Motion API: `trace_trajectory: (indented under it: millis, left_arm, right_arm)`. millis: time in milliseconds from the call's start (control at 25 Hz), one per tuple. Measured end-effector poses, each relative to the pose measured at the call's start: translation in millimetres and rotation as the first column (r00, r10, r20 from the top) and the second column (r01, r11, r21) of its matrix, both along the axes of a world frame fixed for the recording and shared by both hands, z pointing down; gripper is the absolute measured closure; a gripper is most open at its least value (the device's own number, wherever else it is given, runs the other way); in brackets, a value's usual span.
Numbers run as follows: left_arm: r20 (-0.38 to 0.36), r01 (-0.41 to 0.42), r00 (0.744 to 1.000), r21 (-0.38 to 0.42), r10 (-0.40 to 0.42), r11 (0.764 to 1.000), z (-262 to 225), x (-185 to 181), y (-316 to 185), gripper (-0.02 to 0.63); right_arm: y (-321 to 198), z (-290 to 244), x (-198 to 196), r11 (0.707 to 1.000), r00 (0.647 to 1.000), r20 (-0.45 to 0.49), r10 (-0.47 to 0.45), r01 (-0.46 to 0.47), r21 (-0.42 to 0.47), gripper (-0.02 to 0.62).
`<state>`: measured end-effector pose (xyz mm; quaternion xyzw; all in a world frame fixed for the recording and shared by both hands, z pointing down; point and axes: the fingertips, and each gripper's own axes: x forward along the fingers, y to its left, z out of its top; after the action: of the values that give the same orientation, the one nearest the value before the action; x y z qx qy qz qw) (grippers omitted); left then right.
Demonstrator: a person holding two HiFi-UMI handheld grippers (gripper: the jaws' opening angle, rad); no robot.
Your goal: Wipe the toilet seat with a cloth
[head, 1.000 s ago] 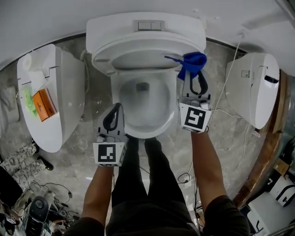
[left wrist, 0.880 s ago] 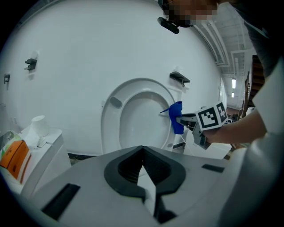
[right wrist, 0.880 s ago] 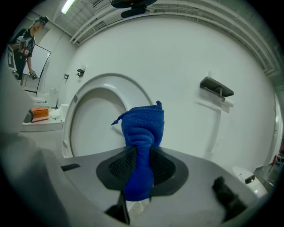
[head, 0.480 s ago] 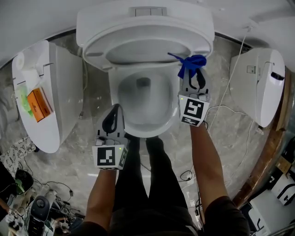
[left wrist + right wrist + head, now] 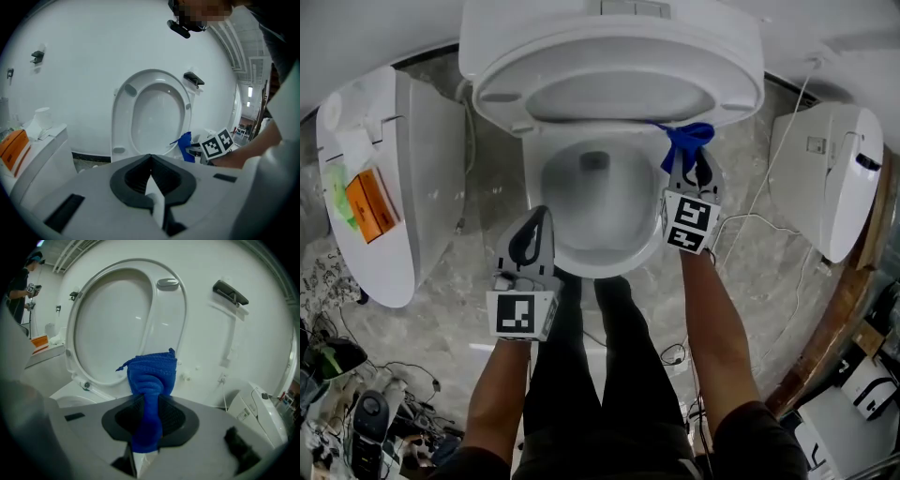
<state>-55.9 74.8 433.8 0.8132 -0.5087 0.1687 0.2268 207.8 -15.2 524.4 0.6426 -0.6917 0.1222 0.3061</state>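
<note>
Grey marbled floor tiles (image 5: 459, 309) surround a white ceramic toilet (image 5: 598, 266) whose white plastic seat (image 5: 731, 84) stands raised. Right tongs (image 5: 688, 161) pinch a bunched blue terry cloth (image 5: 686, 139) beside the bowl's right rim, just below the raised seat. Left tongs (image 5: 541, 217), pressed together with nothing between them, hover by the bowl's left front edge.

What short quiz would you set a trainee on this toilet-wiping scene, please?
1. True or false: the left claw grips the blue cloth.
2. The toilet seat is: A raised, B lowered, C missing.
3. In the head view, at which side of the toilet bowl is the cloth?
Key: 1 false: the right claw is shut on it, and the left claw is shut and empty. 2 A. 3 the right side, towards the hinge end.
</note>
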Motion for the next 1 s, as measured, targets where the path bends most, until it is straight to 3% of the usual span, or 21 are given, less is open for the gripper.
trace_trajectory:
  millis: [640,1000]
  left_arm:
    - [-0.014,0.090,0.996,-0.028,-0.091,0.996,13,-45,14,0.598]
    - [-0.008,0.143,0.990,-0.035,-0.143,0.989,19,-73,15,0.598]
  right_arm:
    - [-15,65,-55,0.987,0.991,0.129,0.036,-0.015,-0.160,0.508]
    - [-14,80,-91,0.984,0.989,0.147,0.026,0.001,-0.177,0.508]
